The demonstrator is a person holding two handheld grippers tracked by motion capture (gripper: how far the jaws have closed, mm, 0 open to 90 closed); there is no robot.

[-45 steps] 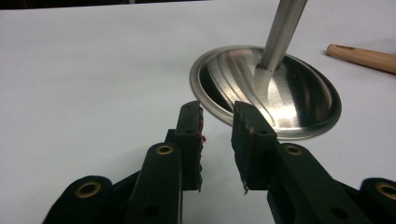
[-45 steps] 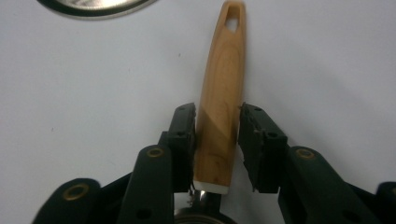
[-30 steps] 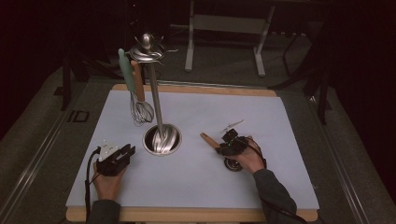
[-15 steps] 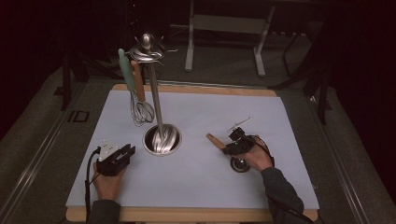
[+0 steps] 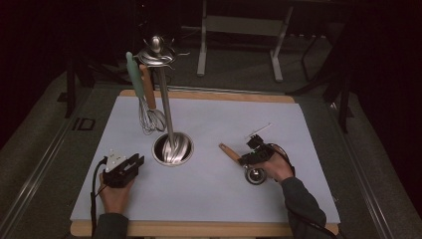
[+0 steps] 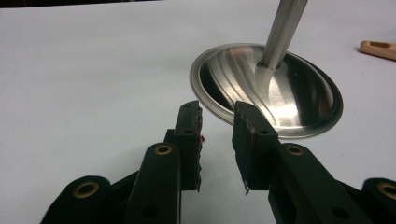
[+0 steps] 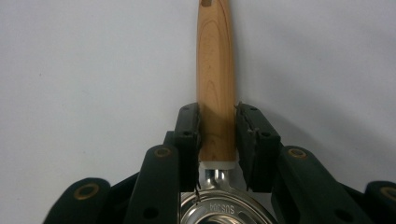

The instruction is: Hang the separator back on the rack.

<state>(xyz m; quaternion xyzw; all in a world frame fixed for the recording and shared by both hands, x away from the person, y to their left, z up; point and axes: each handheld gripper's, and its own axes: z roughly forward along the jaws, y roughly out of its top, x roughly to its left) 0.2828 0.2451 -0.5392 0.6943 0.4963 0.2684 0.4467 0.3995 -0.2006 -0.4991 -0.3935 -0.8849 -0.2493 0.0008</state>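
— Wooden handle [image 7: 215, 70] sits between our right gripper's [image 7: 217, 128] jaws, which have just been closing on it. The left-hand pad looks to touch the wood; a thin gap may remain at the other, so we'd call it closing, not yet clamped.

— Where does the utensil lie?

— Flat on the white mat [image 5: 308, 129], right of the steel stand's dish-shaped base [image 5: 172, 149] and well apart from it. Its round steel bowl [image 5: 256, 175] is nearest us, under the right hand [image 5: 276, 168], and the handle [image 5: 230, 151] points far and left, toward the stand.

— And our left gripper [image 5: 123, 169]?

— Resting near the left front of the mat, jaws spread with nothing between them [image 6: 217, 135], aimed at the stand base [image 6: 280, 93]. A whisk [image 5: 149, 117] and a green-handled tool [image 5: 133, 74] already hang from the stand's top.

— How do we do this grip well?

— We'd finish closing squarely across the handle, close to the metal collar where we are now, so the heavy bowl doesn't swing us round when lifted. Keep the pads flat on the wood and lift level. We judge the hole at the handle's far end is for hanging, so leave that end free.
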